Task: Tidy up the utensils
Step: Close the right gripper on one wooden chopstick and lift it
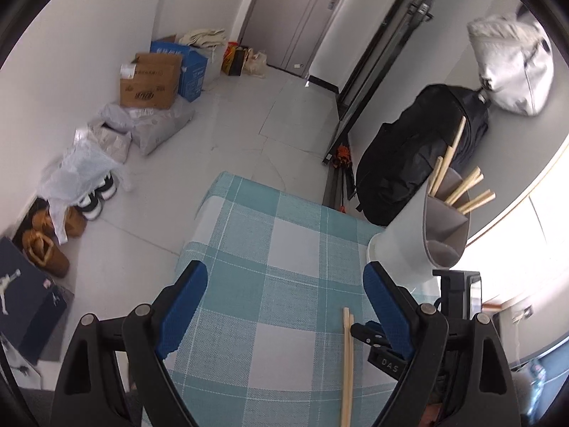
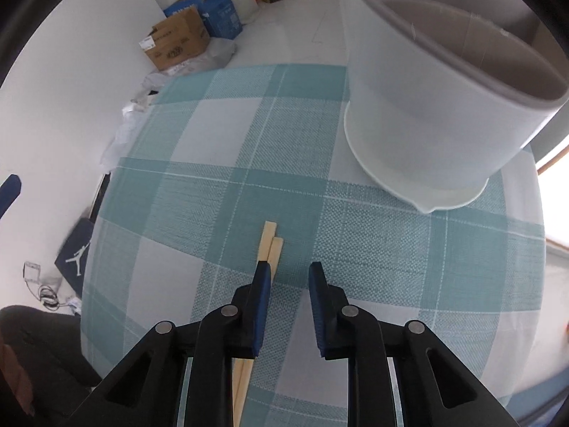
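In the left wrist view, the left tool (image 1: 284, 286) is spread wide above the checkered bench (image 1: 277, 249); two loose chopsticks (image 1: 346, 366) run off the bottom edge. The holder (image 1: 425, 236) shows further chopsticks. In the right wrist view, the right tool (image 2: 290, 274) is parted, its left finger (image 2: 261, 306) overlapping the pair; contact is unclear.

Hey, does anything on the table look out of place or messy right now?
Yes. One pair of chopsticks lies flat on the checked tablecloth, while the other chopsticks stand in the white holder. The open right gripper is just above the loose pair, its left finger over them. Nothing looks spilled or broken.
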The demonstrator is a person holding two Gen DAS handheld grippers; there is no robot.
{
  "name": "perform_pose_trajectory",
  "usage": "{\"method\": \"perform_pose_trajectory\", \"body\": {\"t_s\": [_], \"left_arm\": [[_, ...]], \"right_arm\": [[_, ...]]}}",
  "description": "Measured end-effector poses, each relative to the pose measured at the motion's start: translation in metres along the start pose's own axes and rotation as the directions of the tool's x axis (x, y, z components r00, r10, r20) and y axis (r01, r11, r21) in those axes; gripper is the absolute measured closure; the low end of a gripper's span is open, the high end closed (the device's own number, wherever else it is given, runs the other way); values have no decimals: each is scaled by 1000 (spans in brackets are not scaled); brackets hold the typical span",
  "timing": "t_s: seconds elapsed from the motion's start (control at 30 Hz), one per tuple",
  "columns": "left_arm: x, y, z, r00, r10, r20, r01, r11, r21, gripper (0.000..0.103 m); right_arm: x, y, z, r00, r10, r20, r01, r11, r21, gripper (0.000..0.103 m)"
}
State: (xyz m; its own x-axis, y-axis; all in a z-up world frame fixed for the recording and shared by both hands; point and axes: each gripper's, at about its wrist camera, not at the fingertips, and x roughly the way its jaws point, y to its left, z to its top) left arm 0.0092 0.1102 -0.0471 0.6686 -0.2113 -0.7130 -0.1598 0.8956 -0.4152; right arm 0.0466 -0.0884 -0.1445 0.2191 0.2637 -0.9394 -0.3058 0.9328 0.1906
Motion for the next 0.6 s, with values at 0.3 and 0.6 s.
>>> {"method": "perform_pose_trajectory", "body": {"t_s": [0.3, 0.6], "left_arm": [[5, 22, 8, 1000, 3, -19, -5, 994, -105, 17], [6, 31, 9, 1000, 8, -29, -12, 992, -128, 17]], "right_arm": [[0, 16, 6, 996, -87, 11, 88, 993, -78, 82], [-4, -6, 4, 999, -38, 2, 38, 999, -13, 91]]}}
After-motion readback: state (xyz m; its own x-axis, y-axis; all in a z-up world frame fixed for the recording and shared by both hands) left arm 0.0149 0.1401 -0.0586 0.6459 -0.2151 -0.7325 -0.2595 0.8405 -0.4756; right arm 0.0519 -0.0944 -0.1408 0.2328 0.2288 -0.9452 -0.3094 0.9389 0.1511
